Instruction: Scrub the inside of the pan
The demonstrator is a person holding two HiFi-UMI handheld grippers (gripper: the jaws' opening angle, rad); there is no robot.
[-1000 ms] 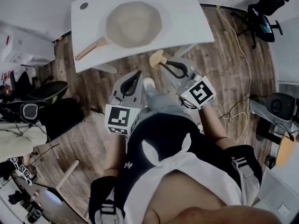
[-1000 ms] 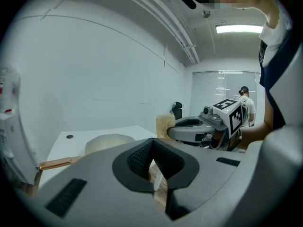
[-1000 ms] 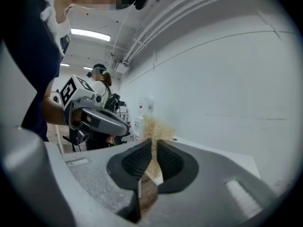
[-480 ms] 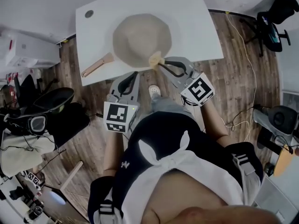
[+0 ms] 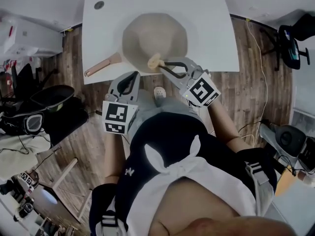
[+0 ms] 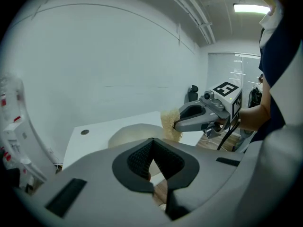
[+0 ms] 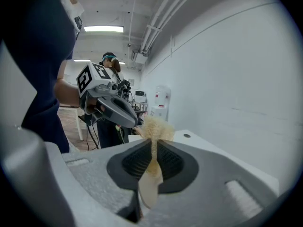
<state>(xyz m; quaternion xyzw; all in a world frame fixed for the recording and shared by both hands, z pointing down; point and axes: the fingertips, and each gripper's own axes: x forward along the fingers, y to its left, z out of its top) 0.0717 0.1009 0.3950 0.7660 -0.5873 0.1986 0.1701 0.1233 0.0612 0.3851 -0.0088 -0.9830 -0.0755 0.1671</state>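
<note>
There is one pan (image 5: 154, 42) with one long handle (image 5: 101, 66), and one white table (image 5: 211, 18) with one round hole (image 5: 99, 5). There are two grippers, the left gripper (image 5: 133, 76) and the right gripper (image 5: 165, 64), and two marker cubes, the left cube (image 5: 118, 118) and the right cube (image 5: 201, 91). There is one pale scrubbing sponge (image 5: 154, 61) and one black office chair (image 5: 291, 45).

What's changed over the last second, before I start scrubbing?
Both grippers advanced toward the table. The right gripper carried its sponge from over the floor to the near rim of the pan. The left gripper reached the table edge, jaws shut and empty. Unchanged: the grip on the sponge; the pan in place, handle pointing left.
</note>
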